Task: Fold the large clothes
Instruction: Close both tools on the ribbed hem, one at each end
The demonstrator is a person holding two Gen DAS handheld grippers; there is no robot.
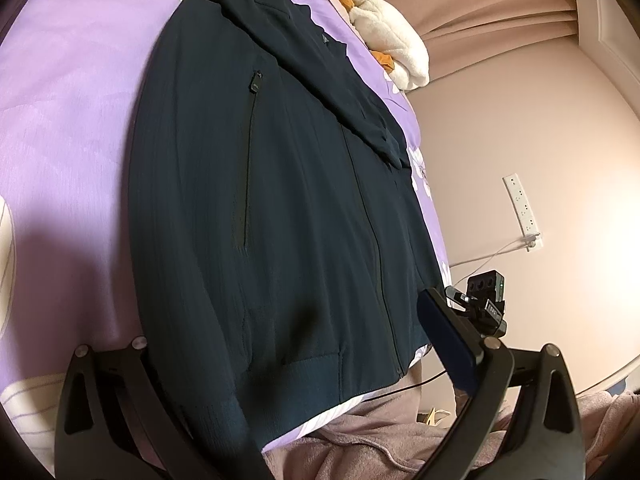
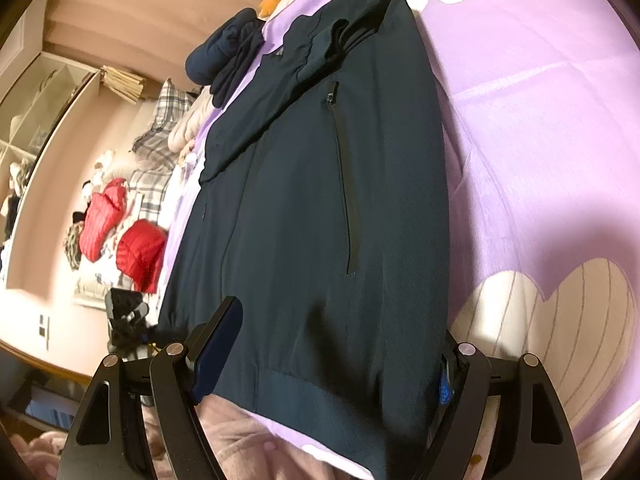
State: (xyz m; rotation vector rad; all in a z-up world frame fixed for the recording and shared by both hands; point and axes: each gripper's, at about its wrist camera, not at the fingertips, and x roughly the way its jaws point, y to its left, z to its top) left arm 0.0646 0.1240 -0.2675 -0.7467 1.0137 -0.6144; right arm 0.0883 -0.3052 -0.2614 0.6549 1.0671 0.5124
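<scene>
On the purple flowered bedsheet (image 1: pixel 72 128), a dark navy zip jacket (image 1: pixel 280 200) lies flat, front up.

The left gripper (image 1: pixel 304 364) and the right gripper (image 2: pixel 340 364) each stand with jaws wide apart at the ribbed hem (image 2: pixel 320 404), one finger on each side of the cloth; the pads seem not to press it. A sleeve is folded across the chest.

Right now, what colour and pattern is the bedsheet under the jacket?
The bedsheet is lilac purple with large white flowers, clearest in the right wrist view.
</scene>
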